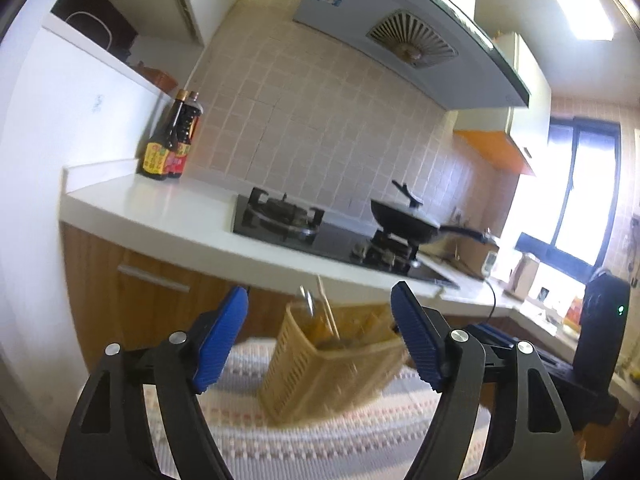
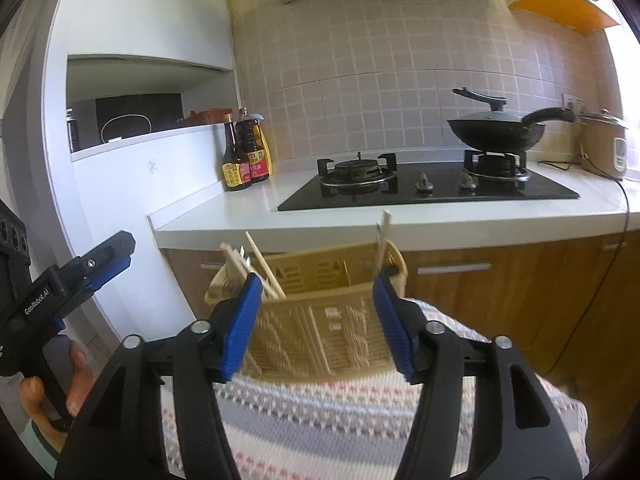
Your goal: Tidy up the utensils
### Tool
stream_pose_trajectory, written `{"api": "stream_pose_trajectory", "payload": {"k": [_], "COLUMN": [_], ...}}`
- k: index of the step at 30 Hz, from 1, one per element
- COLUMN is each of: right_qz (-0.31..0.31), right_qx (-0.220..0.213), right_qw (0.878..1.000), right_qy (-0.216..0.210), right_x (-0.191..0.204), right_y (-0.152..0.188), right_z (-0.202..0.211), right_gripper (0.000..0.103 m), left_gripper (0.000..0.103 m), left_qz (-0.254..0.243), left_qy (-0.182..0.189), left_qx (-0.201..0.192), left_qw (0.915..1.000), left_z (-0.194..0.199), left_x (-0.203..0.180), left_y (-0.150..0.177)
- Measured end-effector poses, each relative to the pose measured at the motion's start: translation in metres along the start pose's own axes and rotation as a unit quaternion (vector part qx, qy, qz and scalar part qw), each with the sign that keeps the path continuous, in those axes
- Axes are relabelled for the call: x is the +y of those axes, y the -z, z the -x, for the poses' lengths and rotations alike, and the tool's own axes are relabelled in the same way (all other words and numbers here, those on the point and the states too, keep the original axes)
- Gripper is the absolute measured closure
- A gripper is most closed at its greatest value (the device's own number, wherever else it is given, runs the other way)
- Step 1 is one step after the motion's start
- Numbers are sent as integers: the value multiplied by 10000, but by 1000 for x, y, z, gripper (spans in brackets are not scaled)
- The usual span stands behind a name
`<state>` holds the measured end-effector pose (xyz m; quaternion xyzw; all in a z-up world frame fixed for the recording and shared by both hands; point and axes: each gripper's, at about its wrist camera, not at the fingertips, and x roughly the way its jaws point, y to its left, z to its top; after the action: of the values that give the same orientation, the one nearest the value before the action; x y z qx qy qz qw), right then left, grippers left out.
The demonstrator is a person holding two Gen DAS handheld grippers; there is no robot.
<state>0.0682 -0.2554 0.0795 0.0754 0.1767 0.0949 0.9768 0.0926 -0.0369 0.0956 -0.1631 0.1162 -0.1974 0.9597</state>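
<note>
tan slotted basket with chopsticks is seen on striped cloth, 12 o'clock of right gripper; left gripper: both spread, nothing clamped. rice cooker shown only in right view.

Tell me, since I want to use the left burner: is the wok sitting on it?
No, the wok sits on the right burner, while the left burner is bare.

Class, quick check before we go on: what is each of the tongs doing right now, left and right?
Left tongs: open, holding nothing; the basket sits ahead of them.
Right tongs: open, straddling the basket without gripping it.
</note>
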Motion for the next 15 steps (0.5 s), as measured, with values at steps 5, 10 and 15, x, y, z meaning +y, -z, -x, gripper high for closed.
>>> {"api": "stream_pose_trajectory", "payload": {"k": [5,10,15], "right_qz": [53,16,31], "right_qx": [-123,-36,-106], "right_qw": [9996,9991,9981], "right_qy": [248,421,602], "right_x": [-4,-10,-11], "right_y": [22,47,71], "right_z": [35,52,64], "right_gripper": [37,27,17], "left_gripper": [22,16,15], "left_qz": [-271,-402,-490], "left_qy": [-210,-466,-878], "left_qx": [126,264,336], "left_qw": [9993,9978,9944], "left_z": [22,38,44], "left_x": [-25,-41,-45], "left_y": [21,50,78]}}
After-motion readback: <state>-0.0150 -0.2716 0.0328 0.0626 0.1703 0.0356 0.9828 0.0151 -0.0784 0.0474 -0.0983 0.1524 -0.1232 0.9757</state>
